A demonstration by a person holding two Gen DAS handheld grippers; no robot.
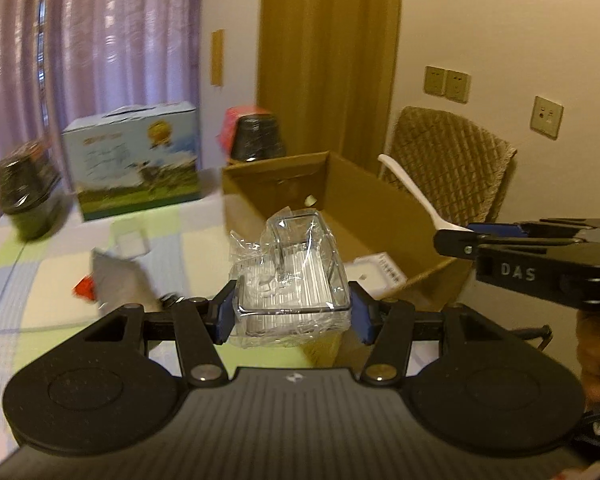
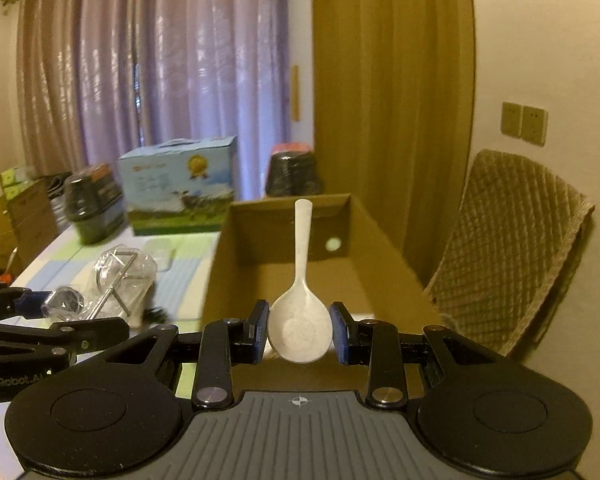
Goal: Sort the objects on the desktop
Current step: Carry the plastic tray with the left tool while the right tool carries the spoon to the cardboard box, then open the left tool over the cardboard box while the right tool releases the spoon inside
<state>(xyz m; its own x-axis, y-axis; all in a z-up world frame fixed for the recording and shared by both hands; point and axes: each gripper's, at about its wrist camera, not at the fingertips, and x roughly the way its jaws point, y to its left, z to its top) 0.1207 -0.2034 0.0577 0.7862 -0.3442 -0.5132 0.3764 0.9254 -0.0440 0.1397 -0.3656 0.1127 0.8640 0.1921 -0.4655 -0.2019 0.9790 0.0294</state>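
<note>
My left gripper [image 1: 294, 314] is shut on a clear plastic-wrapped wire rack [image 1: 296, 272], held in the air at the near left edge of an open cardboard box [image 1: 340, 184]. My right gripper [image 2: 300, 334] is shut on the bowl of a white rice spoon [image 2: 300, 320], whose handle points forward over the cardboard box [image 2: 292, 248]. In the left wrist view the right gripper [image 1: 456, 238] reaches in from the right with the spoon [image 1: 408, 192] above the box's right wall. In the right wrist view the left gripper [image 2: 60, 314] and wrapped rack [image 2: 116, 280] are at the left.
A white packet [image 1: 376, 274] lies in the box. On the checked tablecloth [image 1: 40, 292] are a grey pouch with a red corner [image 1: 116, 280], a blue milk carton [image 1: 136, 160] and two dark wrapped tubs [image 1: 28, 196] [image 1: 256, 136]. A quilted chair [image 1: 452, 160] stands beyond the box.
</note>
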